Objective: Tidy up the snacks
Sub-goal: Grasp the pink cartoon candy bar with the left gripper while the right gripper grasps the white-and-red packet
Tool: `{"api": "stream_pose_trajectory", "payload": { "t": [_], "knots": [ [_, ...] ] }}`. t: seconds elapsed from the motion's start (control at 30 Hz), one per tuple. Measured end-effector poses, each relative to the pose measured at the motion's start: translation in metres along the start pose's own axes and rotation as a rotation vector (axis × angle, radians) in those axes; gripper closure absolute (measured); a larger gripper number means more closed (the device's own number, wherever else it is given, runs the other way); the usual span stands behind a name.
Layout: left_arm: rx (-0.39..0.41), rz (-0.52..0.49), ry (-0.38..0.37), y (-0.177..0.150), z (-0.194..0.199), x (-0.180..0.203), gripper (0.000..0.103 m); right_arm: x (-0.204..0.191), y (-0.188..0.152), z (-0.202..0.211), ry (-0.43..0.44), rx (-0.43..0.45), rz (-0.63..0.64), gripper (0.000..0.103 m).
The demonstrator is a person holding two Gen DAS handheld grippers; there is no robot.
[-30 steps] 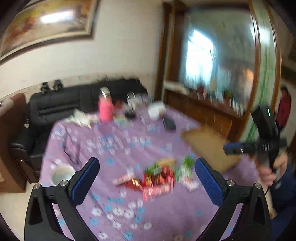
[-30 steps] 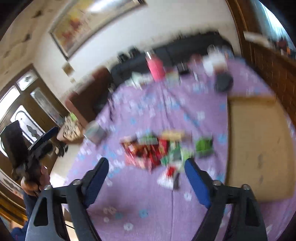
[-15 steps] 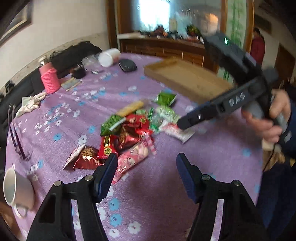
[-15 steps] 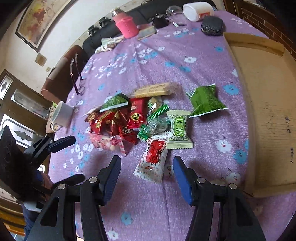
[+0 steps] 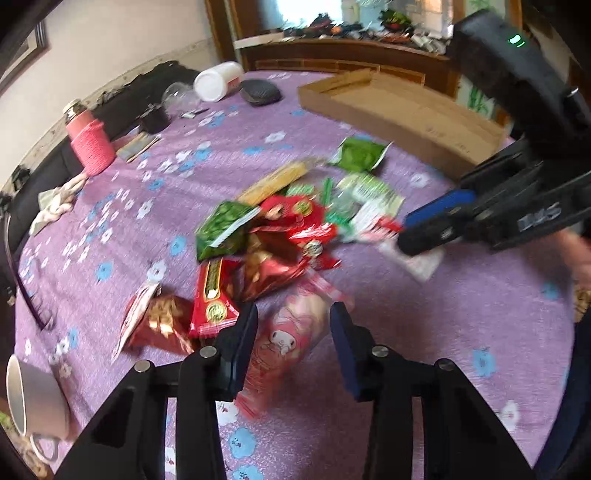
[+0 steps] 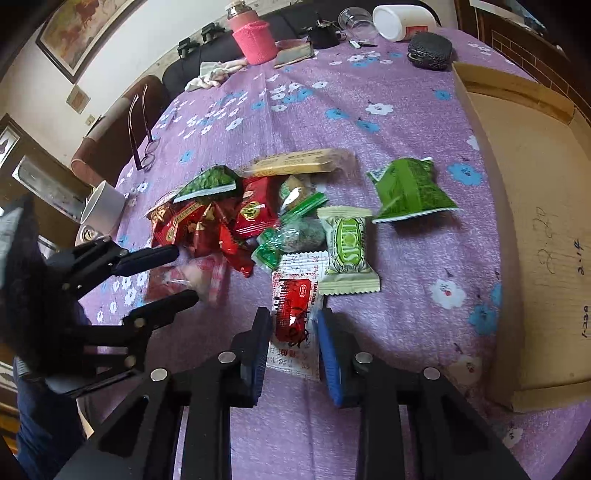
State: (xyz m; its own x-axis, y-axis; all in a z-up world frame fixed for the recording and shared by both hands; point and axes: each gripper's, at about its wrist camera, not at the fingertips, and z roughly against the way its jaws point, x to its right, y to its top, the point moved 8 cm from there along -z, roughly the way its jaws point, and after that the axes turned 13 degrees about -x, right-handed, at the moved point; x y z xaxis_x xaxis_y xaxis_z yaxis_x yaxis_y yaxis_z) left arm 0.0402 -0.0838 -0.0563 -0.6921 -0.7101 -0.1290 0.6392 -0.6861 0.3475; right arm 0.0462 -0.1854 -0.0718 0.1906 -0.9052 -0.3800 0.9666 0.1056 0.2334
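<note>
A heap of snack packets (image 6: 236,218) lies mid-table on the purple flowered cloth. My left gripper (image 5: 293,325) is open, its fingers either side of a pink cartoon packet (image 5: 291,339); it also shows in the right wrist view (image 6: 184,273). My right gripper (image 6: 293,330) is open, its fingers either side of a red-and-white packet (image 6: 295,306); neither pad visibly touches. A pale green packet (image 6: 347,247) and a dark green packet (image 6: 406,192) lie just beyond. An empty cardboard tray (image 6: 535,206) lies at the right.
A white mug (image 6: 101,206) stands at the left edge, glasses (image 6: 142,136) behind it. A pink bottle (image 6: 253,33), a white jar (image 6: 399,20), a black pouch (image 6: 428,50) and a cloth (image 6: 214,72) sit at the far side. A black sofa stands beyond.
Both grippers have come down and forward to the heap and their jaws have narrowed. The left now straddles the pink packet, the right the red-and-white one.
</note>
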Motion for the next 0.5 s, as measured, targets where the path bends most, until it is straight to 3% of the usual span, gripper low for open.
{"api": "stream_pose_trajectory", "payload": {
  "t": [0.1, 0.27, 0.33, 0.5],
  "knots": [
    [0.013, 0.034, -0.034, -0.002, -0.007, 0.002, 0.064, 0.004, -0.004, 0.0, 0.029, 0.0, -0.007, 0.074],
    [0.016, 0.144, -0.07, -0.009, -0.005, 0.002, 0.064, -0.002, -0.012, 0.0, -0.001, 0.001, 0.053, 0.072],
    [0.015, 0.178, -0.065, -0.014, -0.002, 0.006, 0.076, -0.004, -0.014, -0.001, -0.019, 0.012, 0.078, 0.072],
    [0.043, 0.233, -0.065, -0.021, 0.005, 0.027, 0.08, -0.008, -0.017, -0.001, -0.066, 0.049, 0.121, 0.072]
  ]
}}
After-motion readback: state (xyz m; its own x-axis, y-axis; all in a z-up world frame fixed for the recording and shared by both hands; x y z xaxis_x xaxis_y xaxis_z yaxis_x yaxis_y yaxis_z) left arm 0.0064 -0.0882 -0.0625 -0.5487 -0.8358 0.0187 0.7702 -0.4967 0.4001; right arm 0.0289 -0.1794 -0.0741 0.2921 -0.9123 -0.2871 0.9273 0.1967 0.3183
